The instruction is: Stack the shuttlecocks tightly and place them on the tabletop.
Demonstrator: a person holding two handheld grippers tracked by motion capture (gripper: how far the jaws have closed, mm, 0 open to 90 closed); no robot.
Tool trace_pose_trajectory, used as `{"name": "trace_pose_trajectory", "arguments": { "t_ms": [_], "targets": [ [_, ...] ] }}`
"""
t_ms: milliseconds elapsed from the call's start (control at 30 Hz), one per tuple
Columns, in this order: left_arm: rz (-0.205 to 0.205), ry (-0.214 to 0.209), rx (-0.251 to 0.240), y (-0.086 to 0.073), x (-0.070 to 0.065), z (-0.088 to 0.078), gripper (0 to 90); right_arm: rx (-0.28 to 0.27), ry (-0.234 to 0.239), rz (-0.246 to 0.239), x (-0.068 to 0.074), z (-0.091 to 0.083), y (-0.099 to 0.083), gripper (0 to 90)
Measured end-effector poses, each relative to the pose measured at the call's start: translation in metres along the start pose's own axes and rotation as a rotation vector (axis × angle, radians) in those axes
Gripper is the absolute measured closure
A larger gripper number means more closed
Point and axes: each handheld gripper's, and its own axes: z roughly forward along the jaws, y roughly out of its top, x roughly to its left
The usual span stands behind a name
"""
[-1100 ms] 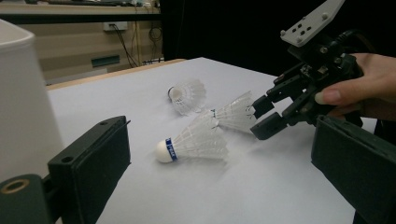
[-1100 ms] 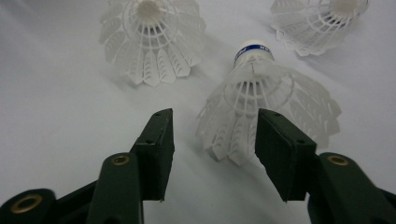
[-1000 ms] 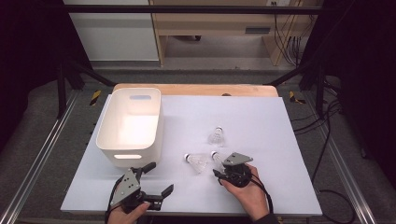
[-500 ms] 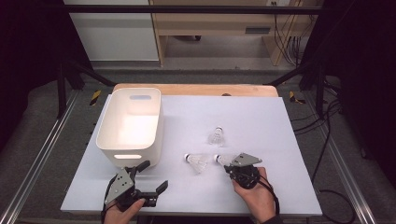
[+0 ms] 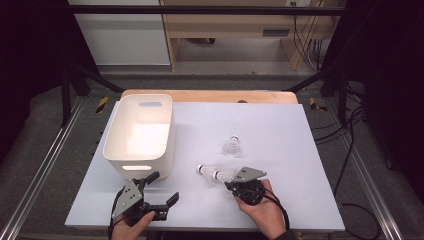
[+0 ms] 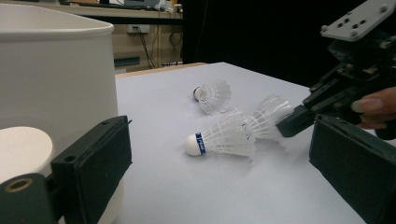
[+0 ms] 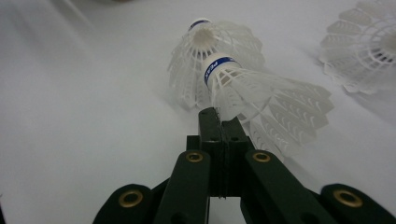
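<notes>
The right hand-held gripper point(image 7: 215, 119) is seen with its jaws pressed together on the skirt edge of the near shuttlecock point(image 7: 261, 95), which lies on the tabletop point(image 5: 280, 125) touching a second shuttlecock point(image 6: 219, 137). A third point(image 5: 231, 146) lies apart, farther back. The left hand-held gripper point(image 5: 165, 187) is held open, empty, beside the bin point(image 5: 140, 132). Risk: so thin a pinch may be lost on lifting, or the feathers crushed; the neighbour may be dragged along.
</notes>
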Motion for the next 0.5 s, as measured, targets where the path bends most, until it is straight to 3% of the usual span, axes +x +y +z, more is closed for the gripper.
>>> {"name": "trace_pose_trajectory", "arguments": {
  "t_ms": [233, 500],
  "targets": [
    [0.000, -0.005, 0.001, 0.000, 0.000, 0.000, 5.6, -0.009, 0.032, -0.027, -0.003, 0.026, 0.015, 90.0],
    [0.000, -0.012, 0.003, 0.000, -0.002, 0.001, 5.6, -0.011, 0.041, -0.049, -0.008, 0.033, 0.015, 88.4]
  ]
}}
